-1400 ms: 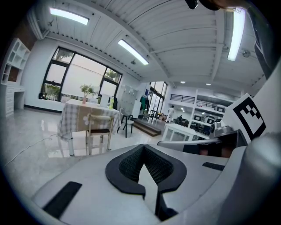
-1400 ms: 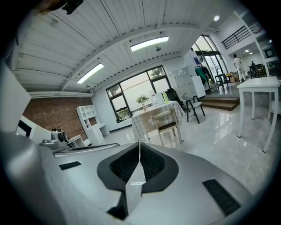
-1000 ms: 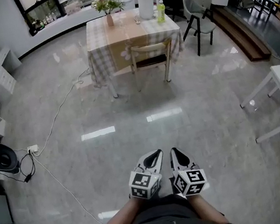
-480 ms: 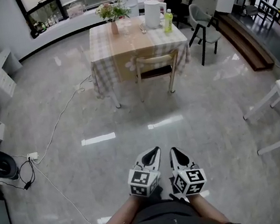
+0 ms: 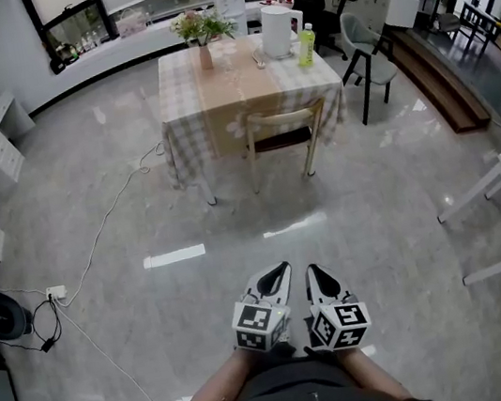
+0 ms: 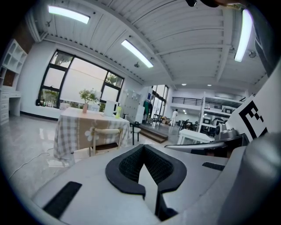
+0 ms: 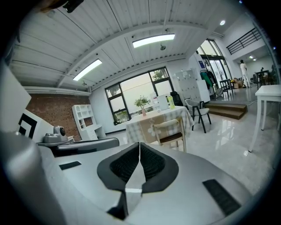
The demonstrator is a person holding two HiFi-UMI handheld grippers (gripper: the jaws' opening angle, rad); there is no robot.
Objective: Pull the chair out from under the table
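Wooden chair (image 5: 282, 132) sits tucked under the checked-cloth table (image 5: 185, 106), well ahead of both tools and apart from them. Left gripper (image 5: 277, 280) and right gripper (image 5: 320, 277) hover side by side, jaws pressed together, empty. Its seat seems partly under the cloth.

We saw a bright, evenly lit room: long white ceiling strip lights (image 6: 137, 53) plus daylight thru big black-framed windows (image 6: 83, 85). The glossy grey stone floor (image 5: 134, 300) threw back white glare streaks. Shadows were soft. Head view was sharp; both gripper views bent hard at edges w/ black corners.
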